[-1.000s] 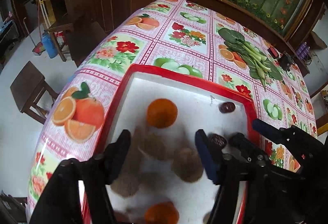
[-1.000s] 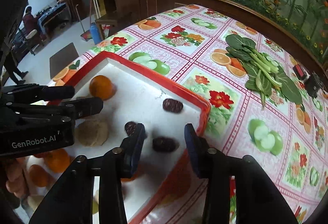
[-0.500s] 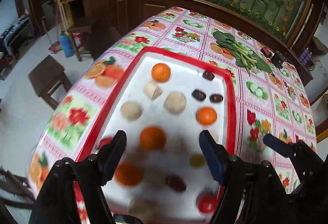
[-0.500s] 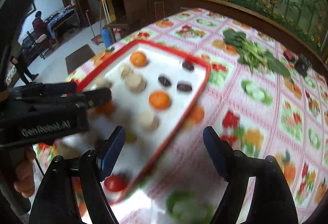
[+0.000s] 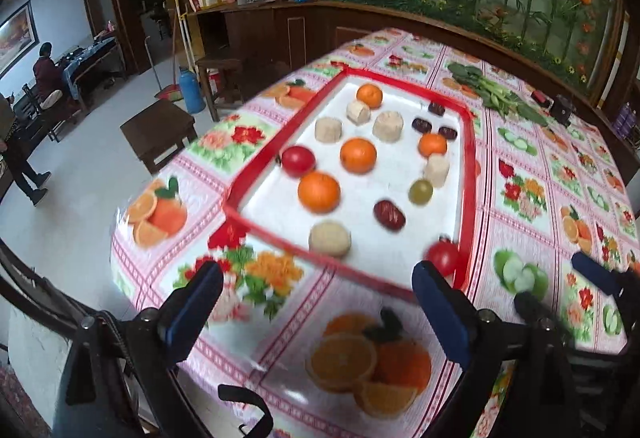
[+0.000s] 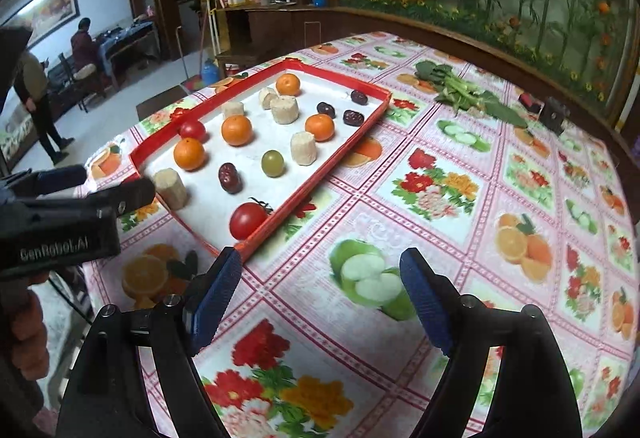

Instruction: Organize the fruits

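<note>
A red-rimmed white tray [image 5: 469, 165] [image 6: 308, 189] lies on the flowered tablecloth. It holds several oranges [image 5: 319, 192] [image 6: 189, 153], two tomatoes [image 5: 443, 257] [image 6: 248, 220], dark dates [image 5: 389, 214] [image 6: 230, 177], beige round pieces [image 5: 330, 238] [image 6: 171, 188] and one green fruit [image 5: 420, 191] [image 6: 273, 163]. My left gripper [image 5: 316, 290] hovers over the cloth short of the tray's near rim, jaws opening, nothing between them. My right gripper [image 6: 320, 270] hangs over the cloth to the right of the tray's near corner, jaws opening and empty.
Leafy greens [image 6: 464, 91] and small red and black items [image 6: 554, 115] lie at the far right of the table. The table's edge drops off to the left toward a wooden stool [image 5: 160, 129]. A wooden counter runs behind, and people stand at the far left.
Both grippers pulled back from over the tray to the near side of the table. Their jaws spread wider. No fruit came away with them.
</note>
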Tool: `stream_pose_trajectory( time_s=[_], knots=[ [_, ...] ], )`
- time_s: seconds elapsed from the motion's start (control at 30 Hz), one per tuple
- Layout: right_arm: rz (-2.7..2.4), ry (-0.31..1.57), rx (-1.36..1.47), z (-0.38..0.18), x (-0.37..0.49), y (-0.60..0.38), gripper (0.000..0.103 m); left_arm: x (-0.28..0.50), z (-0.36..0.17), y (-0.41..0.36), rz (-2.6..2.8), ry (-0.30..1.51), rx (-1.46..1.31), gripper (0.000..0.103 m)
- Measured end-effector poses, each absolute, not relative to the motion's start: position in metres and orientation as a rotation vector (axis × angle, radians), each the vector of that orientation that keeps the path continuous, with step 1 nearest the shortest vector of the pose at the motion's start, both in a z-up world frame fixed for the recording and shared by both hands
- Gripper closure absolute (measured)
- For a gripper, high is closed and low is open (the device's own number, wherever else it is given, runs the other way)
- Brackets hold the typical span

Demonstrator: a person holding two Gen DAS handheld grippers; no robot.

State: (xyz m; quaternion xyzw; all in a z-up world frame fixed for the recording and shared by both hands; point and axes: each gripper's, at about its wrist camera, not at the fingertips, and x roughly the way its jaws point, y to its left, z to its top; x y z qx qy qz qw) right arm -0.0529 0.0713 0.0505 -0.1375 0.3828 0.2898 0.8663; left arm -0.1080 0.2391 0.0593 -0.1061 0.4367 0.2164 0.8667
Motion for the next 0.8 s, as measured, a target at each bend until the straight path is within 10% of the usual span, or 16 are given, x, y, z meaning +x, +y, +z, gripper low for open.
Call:
stream_pose_trajectory(
  time_s=[0.8],
  knots=[
    [0.641, 0.844, -0.270, 0.046, -0.055, 0.048, 0.022, -0.146, 0.091, 0.211, 0.685, 0.792, -0.200, 0.007]
  ],
)
